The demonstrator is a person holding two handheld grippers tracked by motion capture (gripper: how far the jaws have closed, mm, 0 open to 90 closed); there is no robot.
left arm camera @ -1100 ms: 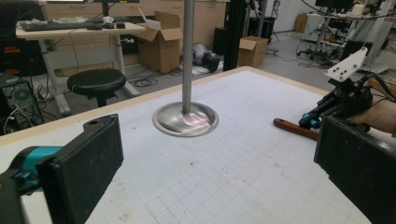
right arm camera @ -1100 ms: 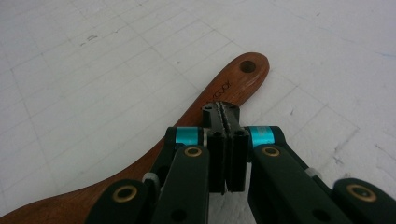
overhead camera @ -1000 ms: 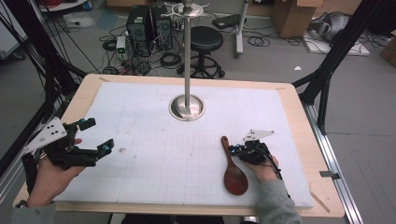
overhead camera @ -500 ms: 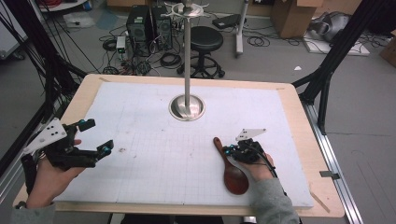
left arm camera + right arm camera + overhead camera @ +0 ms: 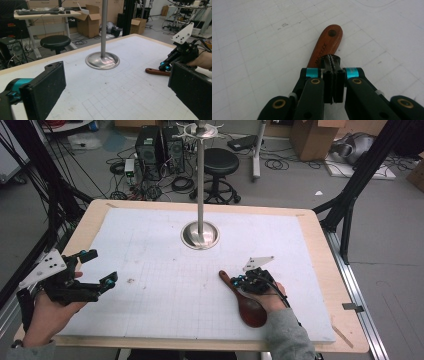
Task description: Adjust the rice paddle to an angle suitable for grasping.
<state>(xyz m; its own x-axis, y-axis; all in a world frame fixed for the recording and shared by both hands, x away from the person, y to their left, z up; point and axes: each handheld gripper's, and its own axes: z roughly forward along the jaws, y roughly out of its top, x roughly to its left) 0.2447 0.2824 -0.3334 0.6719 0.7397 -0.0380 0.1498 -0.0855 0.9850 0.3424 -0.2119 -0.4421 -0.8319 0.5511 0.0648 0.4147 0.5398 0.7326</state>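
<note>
A dark wooden spoon (image 5: 251, 311) lies on the white mat, bowl toward the front edge and handle pointing back-left. My right gripper (image 5: 239, 281) sits over the handle with its jaws shut. In the right gripper view the gripper's (image 5: 332, 60) pads meet with nothing between them, and the tips rest on the spoon's handle (image 5: 325, 47) near its hole. My left gripper (image 5: 100, 267) hovers open at the mat's left side with nothing in it. The left gripper view looks between its wide jaws (image 5: 115, 85) toward the spoon handle (image 5: 156, 72) and the right gripper (image 5: 165, 66).
A metal stand with a round base (image 5: 200, 234) and a tall pole rises at the mat's back middle. The white gridded mat (image 5: 150, 250) covers a wooden table (image 5: 345, 330). A stool, computers and cables stand on the floor beyond.
My right gripper has shifted left, and the spoon's handle has swung left with it while the bowl stayed nearly in place. The left gripper has held still.
</note>
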